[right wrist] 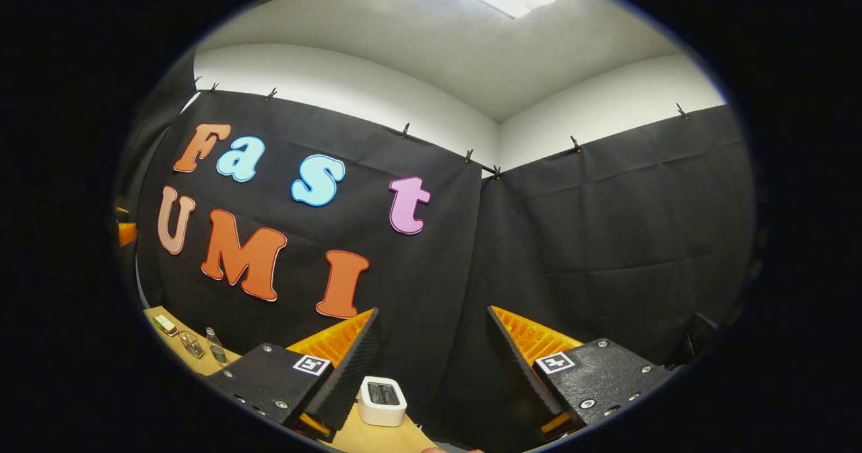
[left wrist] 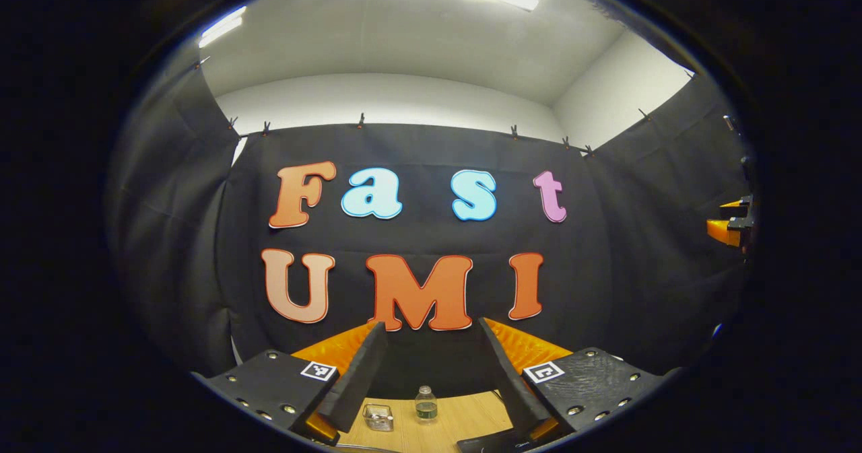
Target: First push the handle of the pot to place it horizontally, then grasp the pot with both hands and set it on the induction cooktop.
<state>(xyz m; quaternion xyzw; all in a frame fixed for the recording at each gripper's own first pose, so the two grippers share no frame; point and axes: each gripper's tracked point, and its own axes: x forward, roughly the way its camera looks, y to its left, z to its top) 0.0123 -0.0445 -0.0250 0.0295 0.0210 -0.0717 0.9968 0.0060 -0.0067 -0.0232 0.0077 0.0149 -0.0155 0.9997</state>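
Observation:
In the left gripper view my left gripper (left wrist: 432,324) is held high and tilted up toward the booth wall, open, with nothing between its fingers. Below it lies the far part of a wooden table (left wrist: 465,412). A dark flat slab (left wrist: 495,442) shows at the bottom edge; I cannot tell whether it is the cooktop. My right gripper (right wrist: 434,310) also points up at the wall, open, with nothing between its fingers. At the far right of the left gripper view, part of the right gripper (left wrist: 731,225) hangs at about the same height.
A small plastic bottle (left wrist: 425,403) and a clear little box (left wrist: 378,417) stand near the table's back edge. In the right gripper view a white boxy appliance (right wrist: 382,400) sits on the table, with the bottle (right wrist: 215,346) and the box (right wrist: 190,344) farther left.

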